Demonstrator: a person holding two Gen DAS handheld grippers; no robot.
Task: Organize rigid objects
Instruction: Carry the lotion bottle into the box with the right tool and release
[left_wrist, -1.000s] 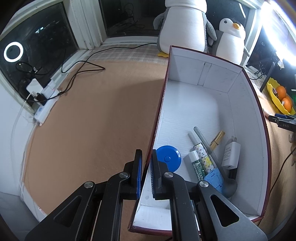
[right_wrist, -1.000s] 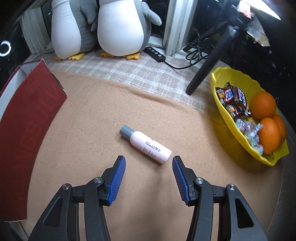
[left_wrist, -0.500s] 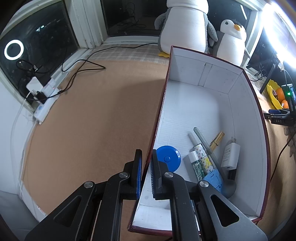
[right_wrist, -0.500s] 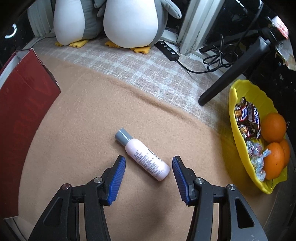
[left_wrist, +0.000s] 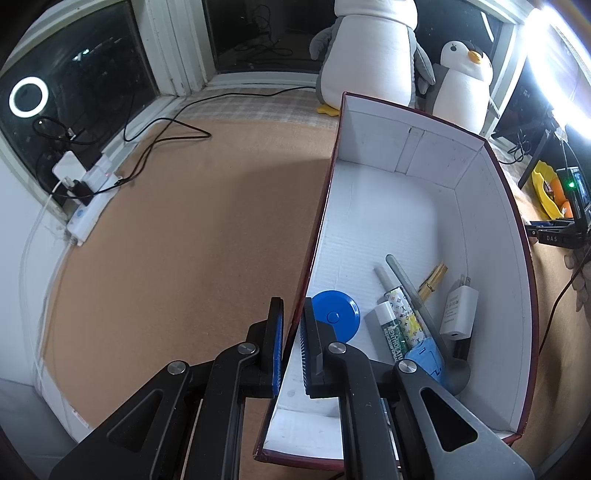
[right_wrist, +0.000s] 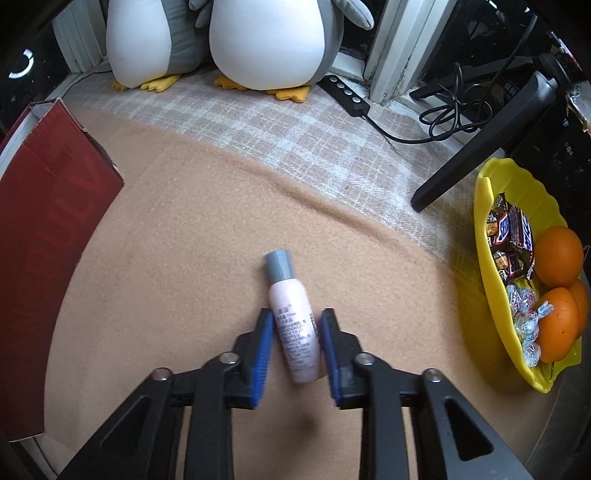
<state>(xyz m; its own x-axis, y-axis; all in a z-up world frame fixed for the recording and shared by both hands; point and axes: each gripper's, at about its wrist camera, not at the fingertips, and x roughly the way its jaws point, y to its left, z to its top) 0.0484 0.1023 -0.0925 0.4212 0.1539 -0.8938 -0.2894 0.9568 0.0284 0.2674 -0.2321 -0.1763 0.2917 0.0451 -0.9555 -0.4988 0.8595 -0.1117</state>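
Note:
A small pink bottle (right_wrist: 291, 321) with a grey cap lies on the tan cloth, cap pointing away. My right gripper (right_wrist: 296, 318) straddles its lower body and its jaws are closing; both blue pads (right_wrist: 266, 343) touch its sides. My left gripper (left_wrist: 291, 314) is shut on the left wall of the red box (left_wrist: 320, 229), one pad inside and one outside. On the box's white floor lie a blue round tape measure (left_wrist: 335, 318), a white charger (left_wrist: 458, 306), a clothespin (left_wrist: 433, 277), tubes (left_wrist: 391, 332) and a grey pen. The box's red outside (right_wrist: 48, 221) shows at the right wrist view's left edge.
A yellow bowl (right_wrist: 491, 295) with oranges and sweets sits to the right of the bottle. A black stand leg (right_wrist: 480, 147) slants behind it. Two plush penguins (right_wrist: 269, 40) stand at the window. A power strip (left_wrist: 88, 210) and cables lie at the far left.
The right gripper came down over the bottle and its jaws drew in from wide apart onto it. The bottle turned from slanted to lengthwise between them. The left gripper and box stayed put.

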